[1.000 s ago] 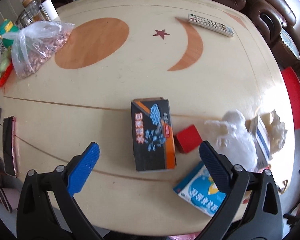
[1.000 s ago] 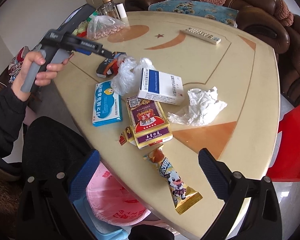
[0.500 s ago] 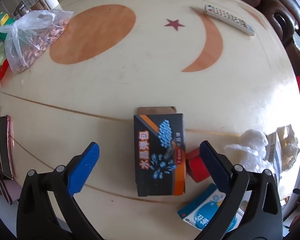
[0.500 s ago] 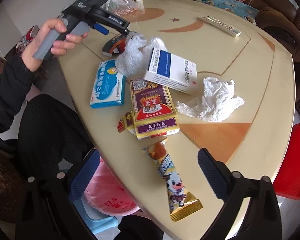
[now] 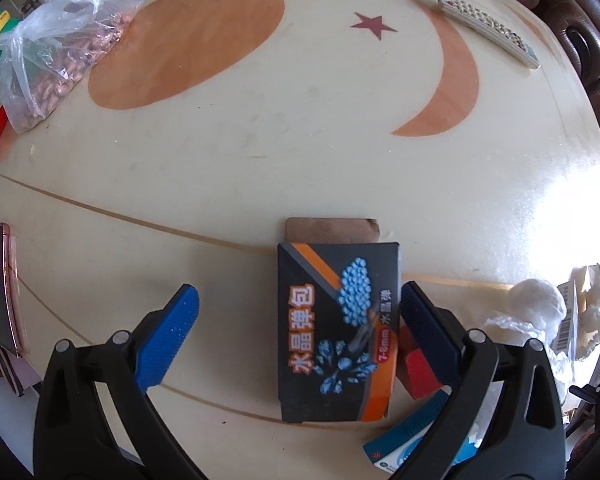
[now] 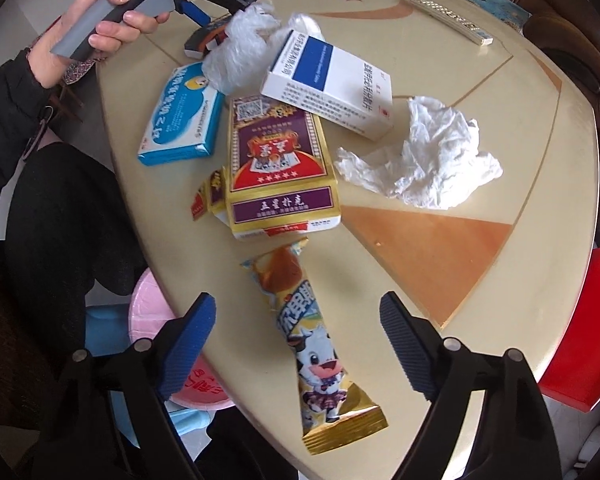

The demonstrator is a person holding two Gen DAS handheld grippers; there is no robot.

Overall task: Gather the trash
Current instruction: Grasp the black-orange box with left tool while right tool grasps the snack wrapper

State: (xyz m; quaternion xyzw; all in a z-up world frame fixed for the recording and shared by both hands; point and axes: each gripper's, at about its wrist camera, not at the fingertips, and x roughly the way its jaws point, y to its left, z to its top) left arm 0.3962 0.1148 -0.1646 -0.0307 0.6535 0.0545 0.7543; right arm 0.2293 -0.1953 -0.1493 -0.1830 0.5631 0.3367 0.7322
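My left gripper [image 5: 296, 316] is open over a black and orange box [image 5: 336, 332] lying flat on the table; the box sits between the fingers, against the right one. A small red box [image 5: 418, 372] lies right of it. My right gripper [image 6: 296, 320] is open just above a yellow snack wrapper [image 6: 320, 356] near the table's edge. Beyond it lie a gold and purple card box [image 6: 278, 164], a light blue medicine box [image 6: 180, 116], a white and blue box [image 6: 332, 76], a crumpled tissue [image 6: 428, 152] and a clear plastic bag [image 6: 244, 48].
A bag of peanuts [image 5: 56, 56] and a remote control [image 5: 488, 28] lie at the far side of the table [image 5: 260, 120]. A phone [image 5: 4, 284] lies at the left edge. A pink bin [image 6: 172, 344] stands below the table edge. A red chair [image 6: 580, 332] is at the right.
My left gripper moved forward and down until the black and orange box came between its fingers. My right gripper moved closer to the snack wrapper. Both stayed open.
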